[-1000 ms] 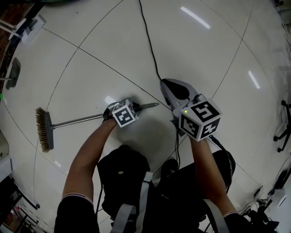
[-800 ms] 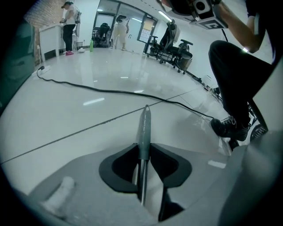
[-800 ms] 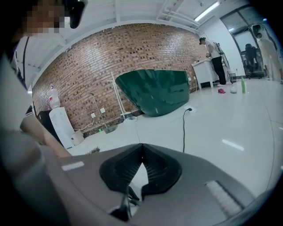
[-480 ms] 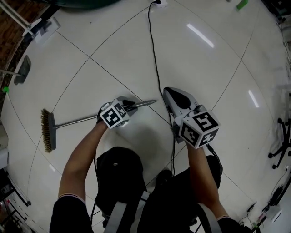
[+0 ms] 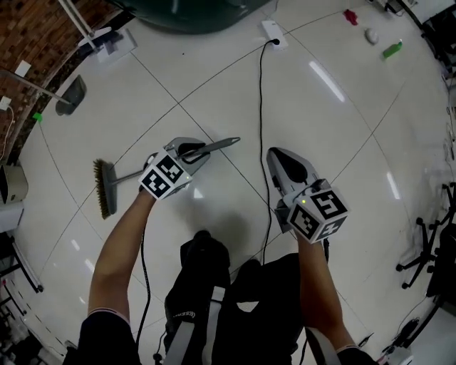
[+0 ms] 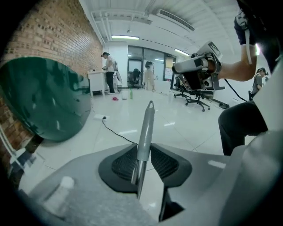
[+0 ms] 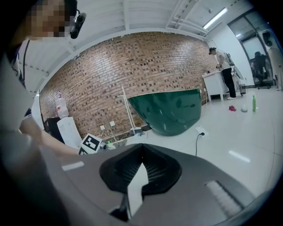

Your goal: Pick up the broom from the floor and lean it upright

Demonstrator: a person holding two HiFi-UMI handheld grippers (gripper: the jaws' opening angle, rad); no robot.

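Observation:
The broom [image 5: 125, 176] has a tan brush head [image 5: 104, 189] at the left and a long metal handle whose grey tip [image 5: 226, 142] points right. My left gripper [image 5: 194, 151] is shut on the handle a short way from that tip. In the left gripper view the handle [image 6: 146, 126] runs up between the black pads [image 6: 123, 162], squeezed from both sides. I cannot tell whether the brush head still touches the floor. To the right, my right gripper [image 5: 283, 162] is shut with nothing in it; its pads [image 7: 154, 165] meet at the tips.
A black cable [image 5: 260, 100] runs from a floor socket [image 5: 274, 32] down between my hands. A big dark green object [image 5: 192, 11] stands at the top, a dustpan [image 5: 71, 93] at the left, and office chairs [image 5: 427, 242] at the right. People [image 6: 108, 73] stand far off by desks.
Both grippers have risen. The left one has lifted the handle end with it, and the brush head has moved right, toward me. The right gripper stays shut and empty.

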